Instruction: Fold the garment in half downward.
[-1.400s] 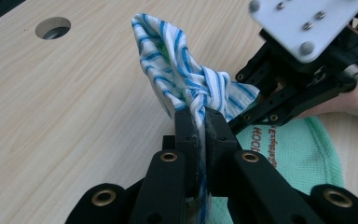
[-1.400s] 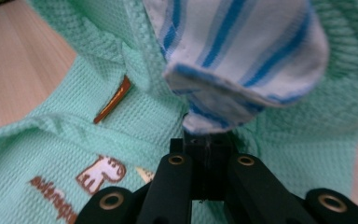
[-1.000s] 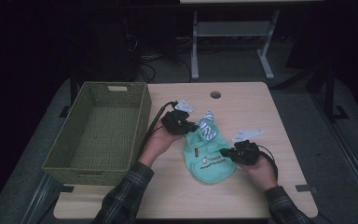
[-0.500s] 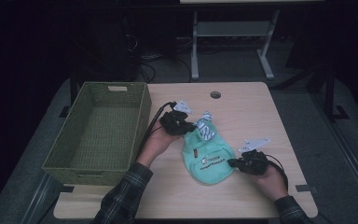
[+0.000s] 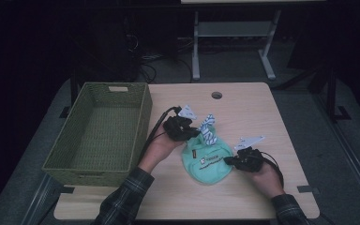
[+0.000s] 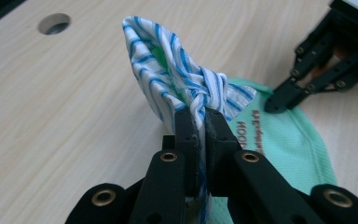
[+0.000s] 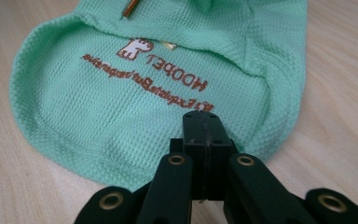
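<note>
While the person's sleeves are coming in from the near edge of the table, the right gripper is sitting lowest in the high view, its jaws pressed together at the right-hand edge of the mint-green garment; in the right gripper view the closed tips are lying over the hem, though whether any cloth is pinched between them cannot be told. The garment is lying flat on the pale wood near the table's middle, a small rounded piece of waffle-textured knit with a raised hem running round its edge. Across it is showing a brown print: a small animal figure, the word HOOPET and a line of smaller script. Just beyond, the left gripper is clamping its jaws on the blue-and-white striped cloth joined to the garment's far end, which is bunching into a twisted knot at the tips and standing up in a peak above the wood. To the left, the woven green basket is standing beside the left hand, and farther back a round hole is showing in the tabletop.
</note>
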Demonstrator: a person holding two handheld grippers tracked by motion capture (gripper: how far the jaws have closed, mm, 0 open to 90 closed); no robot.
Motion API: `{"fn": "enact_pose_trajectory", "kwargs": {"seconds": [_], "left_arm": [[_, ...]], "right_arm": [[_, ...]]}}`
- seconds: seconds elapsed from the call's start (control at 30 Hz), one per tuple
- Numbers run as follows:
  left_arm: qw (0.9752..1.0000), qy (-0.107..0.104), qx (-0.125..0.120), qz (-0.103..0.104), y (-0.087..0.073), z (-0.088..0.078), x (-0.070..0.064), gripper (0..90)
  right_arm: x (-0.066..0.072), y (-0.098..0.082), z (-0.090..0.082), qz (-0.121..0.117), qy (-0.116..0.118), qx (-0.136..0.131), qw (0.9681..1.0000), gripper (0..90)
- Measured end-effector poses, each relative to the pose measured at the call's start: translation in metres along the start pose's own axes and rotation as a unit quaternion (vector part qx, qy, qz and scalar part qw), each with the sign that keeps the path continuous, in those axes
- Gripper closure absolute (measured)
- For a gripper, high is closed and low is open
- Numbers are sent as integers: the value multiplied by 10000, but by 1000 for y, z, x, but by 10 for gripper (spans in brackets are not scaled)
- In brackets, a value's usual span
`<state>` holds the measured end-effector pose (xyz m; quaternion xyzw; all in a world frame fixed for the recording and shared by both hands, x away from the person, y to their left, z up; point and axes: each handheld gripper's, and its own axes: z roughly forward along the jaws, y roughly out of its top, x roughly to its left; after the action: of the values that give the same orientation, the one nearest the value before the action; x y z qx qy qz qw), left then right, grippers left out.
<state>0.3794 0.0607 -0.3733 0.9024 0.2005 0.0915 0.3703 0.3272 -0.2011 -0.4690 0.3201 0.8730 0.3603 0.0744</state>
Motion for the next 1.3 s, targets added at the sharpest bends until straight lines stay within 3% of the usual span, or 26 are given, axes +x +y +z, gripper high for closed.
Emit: {"fn": "enact_pose_trajectory", "kwargs": {"seconds": [0.17,0.23,0.4,0.73,0.97,1.3], "left_arm": [[9996,-121,162,214,-1,9,-16,855],[9994,-117,193,248,-1,12,-22,855],[9988,-162,271,385,-2,18,-31,855],[9967,-182,454,644,-3,28,-50,854],[9946,-331,602,780,-5,40,-63,846],[9924,-684,623,812,-7,51,-77,832]], "right_arm": [[0,0,-1,-59,-73,8,10000,897],[-3,-2,-5,5,-1,-104,9999,897],[-9,-6,-18,151,-143,-166,9996,897],[-4,-8,-23,69,-143,-192,9997,897],[-8,-10,-25,101,-174,-182,9996,896],[-11,-14,-37,190,-217,-295,9991,896]]}}
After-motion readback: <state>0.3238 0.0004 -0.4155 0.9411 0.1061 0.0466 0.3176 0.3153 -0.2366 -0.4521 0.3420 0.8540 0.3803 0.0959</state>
